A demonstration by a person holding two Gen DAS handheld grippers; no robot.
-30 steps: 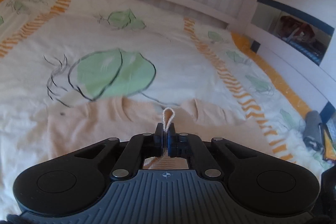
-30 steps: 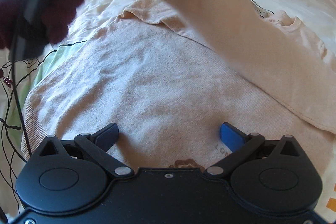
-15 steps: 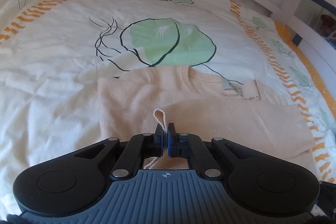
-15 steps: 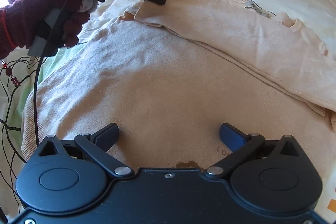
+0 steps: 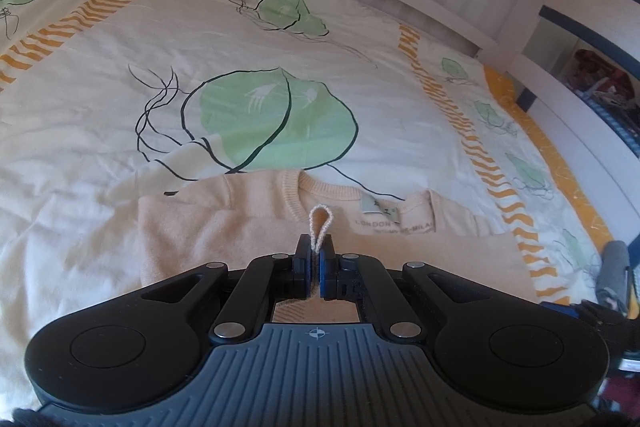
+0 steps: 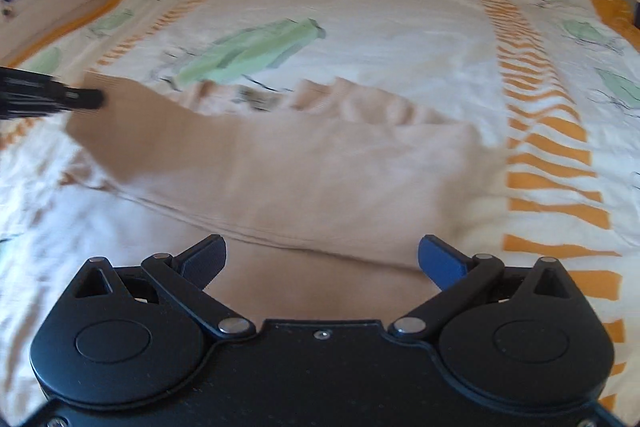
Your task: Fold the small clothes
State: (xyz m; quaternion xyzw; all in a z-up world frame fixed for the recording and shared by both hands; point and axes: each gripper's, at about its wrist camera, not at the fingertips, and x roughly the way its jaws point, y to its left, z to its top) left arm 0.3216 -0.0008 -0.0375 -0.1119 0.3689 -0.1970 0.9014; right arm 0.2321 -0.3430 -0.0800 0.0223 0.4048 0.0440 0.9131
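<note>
Left wrist view: the left gripper [image 5: 315, 259] had its fingers [image 5: 303, 259] pinched tight on a thin fold of the sweater [image 5: 224, 231], w/ a small loop of knit edge [image 5: 320, 227] poking up between them. The sweater, pale peach, lay flat on the bed [image 5: 100, 131], neck [image 5: 320, 189] and label [image 5: 374, 206] facing away from the camera, just below the big green leaf print [image 5: 276, 119]. The gripped part looked like a sleeve or side panel carried across the body; the fabric ran from the fingers toward the right. Judged step: a sleeve fold-in, mid-lay, not yet let go.

Right wrist view (blurred): the right gripper [image 6: 320, 257] had fingers [image 6: 440, 259] spread wide, nothing between them, hovering over the near part of the sweater [image 6: 304, 171]. At far left the left gripper [image 6: 86, 98] showed as a dark tip holding the end of a long peach band that crossed the body. The orange-striped border [image 6: 540, 147] lay just beside the sweater's right side.

Next move, as I read it: lower the held end flat onto the body, keep it square to the side edge, then release w/o dragging the knit. The right gripper prob. needs to settle first, then either press the layer or take the opposite sleeve. Soft knit will likely slide, so go slow.
</note>
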